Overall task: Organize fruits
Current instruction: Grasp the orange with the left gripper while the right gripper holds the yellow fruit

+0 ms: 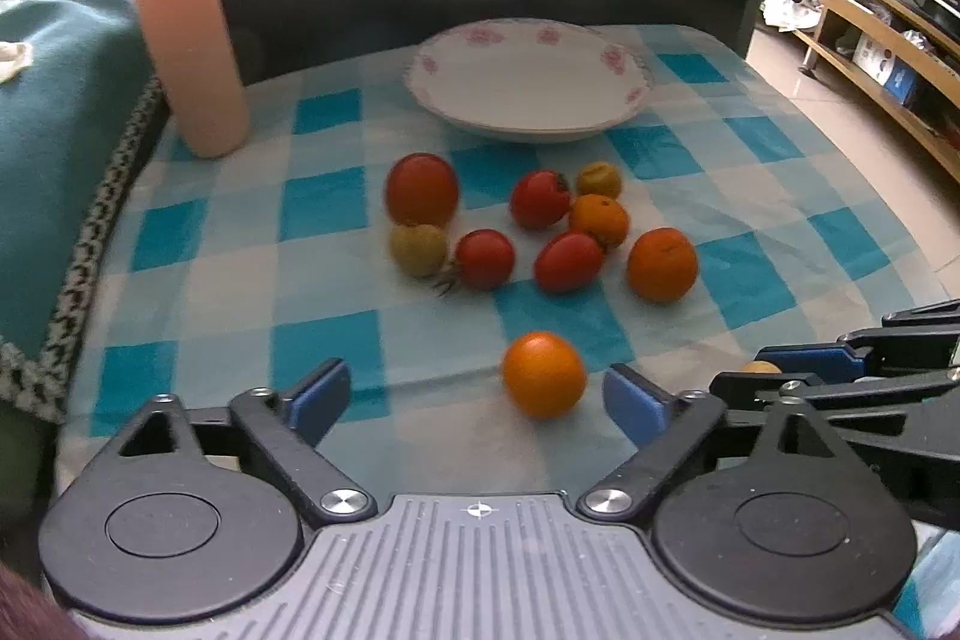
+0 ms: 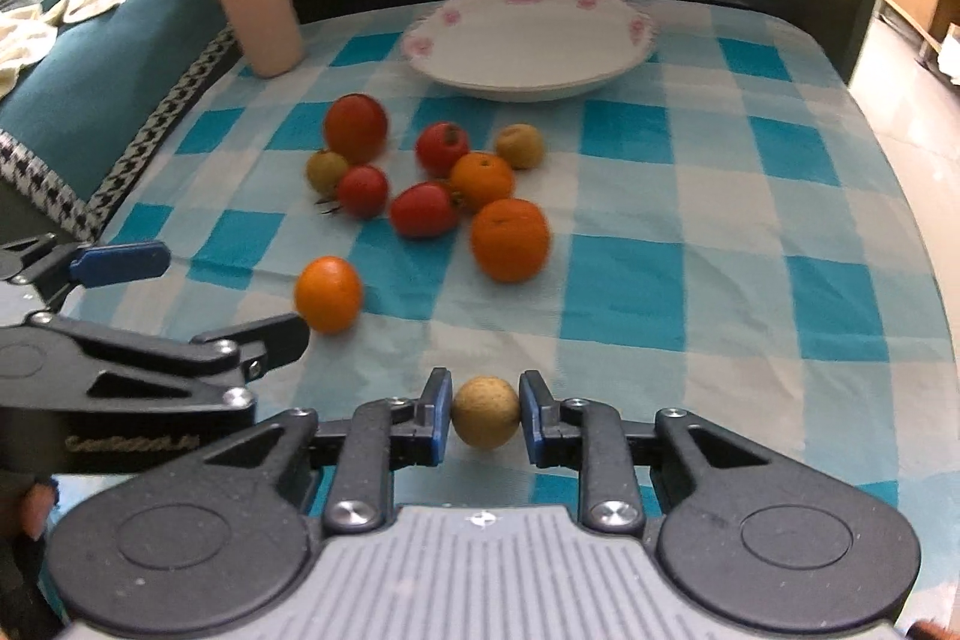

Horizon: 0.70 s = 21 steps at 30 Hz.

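Both grippers angled down over checkered cloth [image 2: 690, 280]. Left gripper [image 1: 477, 397] spread wide, fingers released, lone orange fruit [image 1: 543, 373] between them, untouched. Right gripper [image 2: 485, 415] clenched on small tan round fruit [image 2: 485, 412], near cloth's front edge. White plate [image 2: 528, 40] behind fruit cluster.

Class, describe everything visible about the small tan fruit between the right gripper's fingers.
The small tan fruit is round, dull yellowish-brown, with a matte, slightly rough skin. It sits low over the checked tablecloth, apart from the other fruit. The right gripper is shut on it, one blue pad on each side.
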Each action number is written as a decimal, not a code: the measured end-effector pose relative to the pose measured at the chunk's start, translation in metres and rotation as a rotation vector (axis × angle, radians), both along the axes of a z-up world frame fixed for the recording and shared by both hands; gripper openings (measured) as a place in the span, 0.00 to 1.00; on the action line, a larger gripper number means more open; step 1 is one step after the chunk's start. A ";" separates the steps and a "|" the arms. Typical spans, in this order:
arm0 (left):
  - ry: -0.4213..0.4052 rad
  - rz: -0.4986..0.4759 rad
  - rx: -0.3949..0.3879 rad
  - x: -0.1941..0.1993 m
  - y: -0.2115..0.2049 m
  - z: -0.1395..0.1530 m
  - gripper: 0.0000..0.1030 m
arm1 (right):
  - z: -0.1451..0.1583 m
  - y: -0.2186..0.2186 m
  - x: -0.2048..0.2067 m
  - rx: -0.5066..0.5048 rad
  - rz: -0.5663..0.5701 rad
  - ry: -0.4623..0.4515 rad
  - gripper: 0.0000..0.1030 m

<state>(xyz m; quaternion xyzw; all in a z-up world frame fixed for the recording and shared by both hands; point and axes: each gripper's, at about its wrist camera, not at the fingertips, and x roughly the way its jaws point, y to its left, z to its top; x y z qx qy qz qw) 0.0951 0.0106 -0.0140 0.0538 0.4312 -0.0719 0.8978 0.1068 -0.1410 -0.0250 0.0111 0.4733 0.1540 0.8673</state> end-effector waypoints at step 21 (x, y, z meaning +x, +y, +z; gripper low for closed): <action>0.068 -0.030 0.011 0.015 -0.015 -0.016 0.63 | -0.004 -0.016 0.001 0.024 -0.049 0.024 0.39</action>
